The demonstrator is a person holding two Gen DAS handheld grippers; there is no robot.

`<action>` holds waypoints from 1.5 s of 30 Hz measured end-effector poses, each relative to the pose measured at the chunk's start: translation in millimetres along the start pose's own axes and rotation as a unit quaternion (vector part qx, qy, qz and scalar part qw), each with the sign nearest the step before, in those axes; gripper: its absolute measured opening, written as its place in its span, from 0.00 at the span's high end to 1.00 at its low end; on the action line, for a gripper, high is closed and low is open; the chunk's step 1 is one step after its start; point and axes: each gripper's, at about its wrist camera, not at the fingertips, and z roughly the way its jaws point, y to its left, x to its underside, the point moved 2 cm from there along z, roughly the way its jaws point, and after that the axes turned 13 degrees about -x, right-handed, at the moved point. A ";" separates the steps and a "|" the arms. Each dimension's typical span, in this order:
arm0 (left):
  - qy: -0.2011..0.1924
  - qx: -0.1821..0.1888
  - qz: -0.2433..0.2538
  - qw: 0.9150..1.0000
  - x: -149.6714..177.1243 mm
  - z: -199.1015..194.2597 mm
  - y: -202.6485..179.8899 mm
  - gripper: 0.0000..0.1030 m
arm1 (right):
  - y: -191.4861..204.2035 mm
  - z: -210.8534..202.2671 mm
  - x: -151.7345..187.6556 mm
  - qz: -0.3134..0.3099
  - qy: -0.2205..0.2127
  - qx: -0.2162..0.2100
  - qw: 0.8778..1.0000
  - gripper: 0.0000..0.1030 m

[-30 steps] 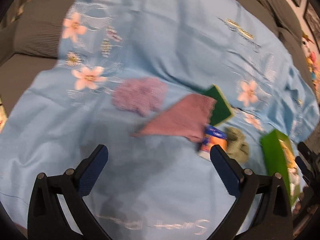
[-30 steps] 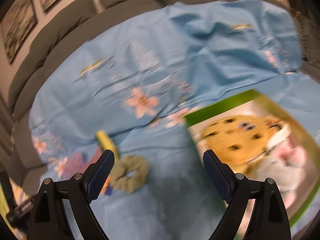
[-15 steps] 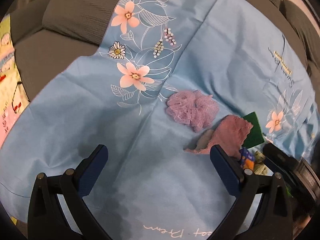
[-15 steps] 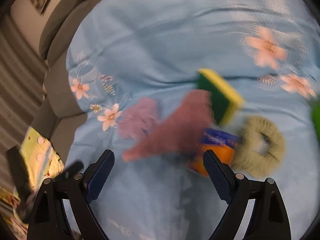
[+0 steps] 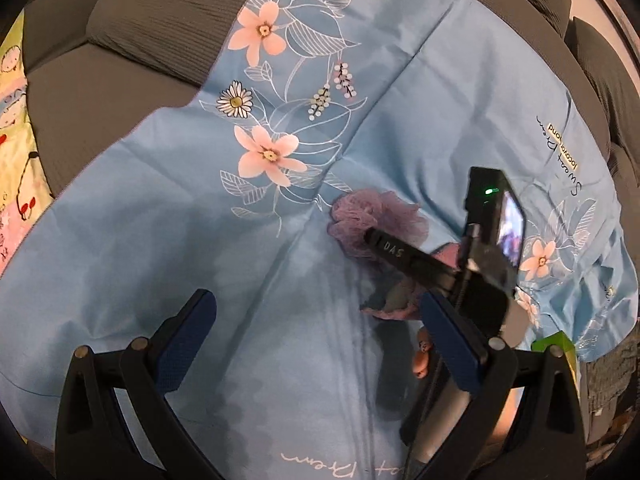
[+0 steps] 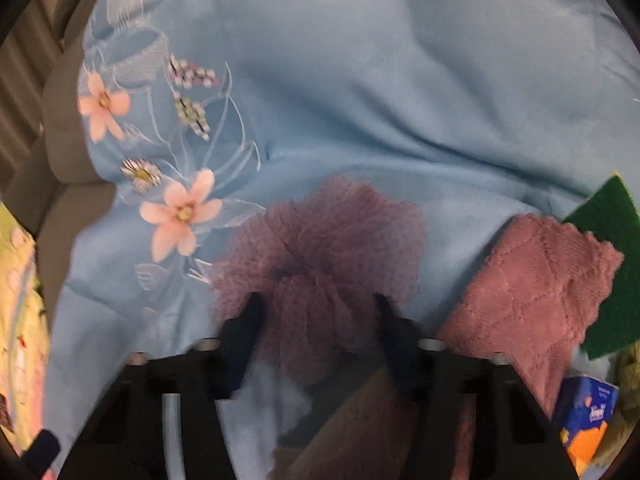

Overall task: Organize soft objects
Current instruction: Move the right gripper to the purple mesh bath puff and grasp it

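Note:
A purple mesh bath pouf (image 6: 320, 248) lies on the blue flowered sheet (image 6: 360, 80). My right gripper (image 6: 318, 316) has its two fingers around the near side of the pouf, partly closed; the frame is blurred and a firm grip cannot be told. In the left wrist view the right gripper's body (image 5: 480, 248) covers part of the pouf (image 5: 360, 216). My left gripper (image 5: 320, 336) is open and empty above bare sheet. A pink cloth (image 6: 532, 280) lies right of the pouf, over a green sponge (image 6: 612, 272).
A small blue and orange pack (image 6: 584, 420) and an olive scrunchie (image 6: 628, 380) lie at the right edge. Grey sofa cushions (image 5: 160, 20) show beyond the sheet. A green box corner (image 5: 554, 342) sits at the right. A patterned yellow mat (image 5: 12, 120) lies at left.
My right gripper swung left from the box and scrunchie, came down on the pouf and its fingers closed in around it. My left gripper turned left and now sees the right gripper.

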 end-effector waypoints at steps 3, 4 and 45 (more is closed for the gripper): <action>0.004 0.000 -0.004 1.000 0.4 -0.3 1.2 0.01 | -5.0 -7.7 3.9 0.016 -0.007 -0.012 1.000 0.83; 0.005 0.002 -0.007 1.000 0.7 -0.6 1.6 0.01 | -5.1 -16.2 4.4 0.021 -0.013 -0.019 1.000 0.84; 0.110 0.182 0.232 0.949 143.9 9.3 -166.7 0.58 | -151.1 -198.8 152.0 0.202 -0.054 -0.115 0.971 0.29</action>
